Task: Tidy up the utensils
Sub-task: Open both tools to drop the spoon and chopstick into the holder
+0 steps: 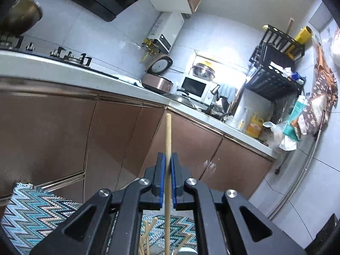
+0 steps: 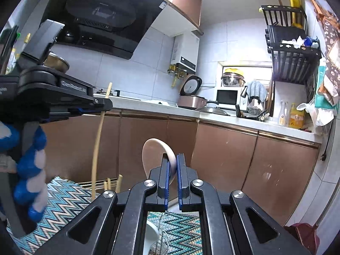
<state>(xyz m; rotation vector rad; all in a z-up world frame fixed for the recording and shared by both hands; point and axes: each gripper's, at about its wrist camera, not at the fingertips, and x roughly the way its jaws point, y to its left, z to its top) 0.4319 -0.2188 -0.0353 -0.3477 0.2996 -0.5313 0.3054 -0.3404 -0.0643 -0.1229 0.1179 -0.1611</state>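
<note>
My left gripper (image 1: 168, 161) is shut on a pale wooden chopstick (image 1: 168, 136) that stands upright between the blue pads. Several more chopsticks (image 1: 148, 231) lean below it over the zigzag cloth (image 1: 36, 210). In the right wrist view the left gripper (image 2: 102, 106) shows at the left, with its chopstick (image 2: 96, 148) hanging down toward a cluster of chopsticks (image 2: 112, 182). My right gripper (image 2: 173, 161) is shut on a white ceramic spoon (image 2: 154, 155), bowl end up. A wire holder (image 2: 162, 233) and another white spoon (image 2: 149, 233) sit under it.
Brown kitchen cabinets (image 2: 223, 155) and a white counter (image 2: 233, 121) stand ahead. On the counter are a rice cooker (image 2: 191, 99), microwave (image 2: 227, 95), sink pans and yellow bottle (image 2: 296, 116). A black rack (image 2: 291, 63) hangs at the right. Range hood (image 2: 102, 14) above the stove.
</note>
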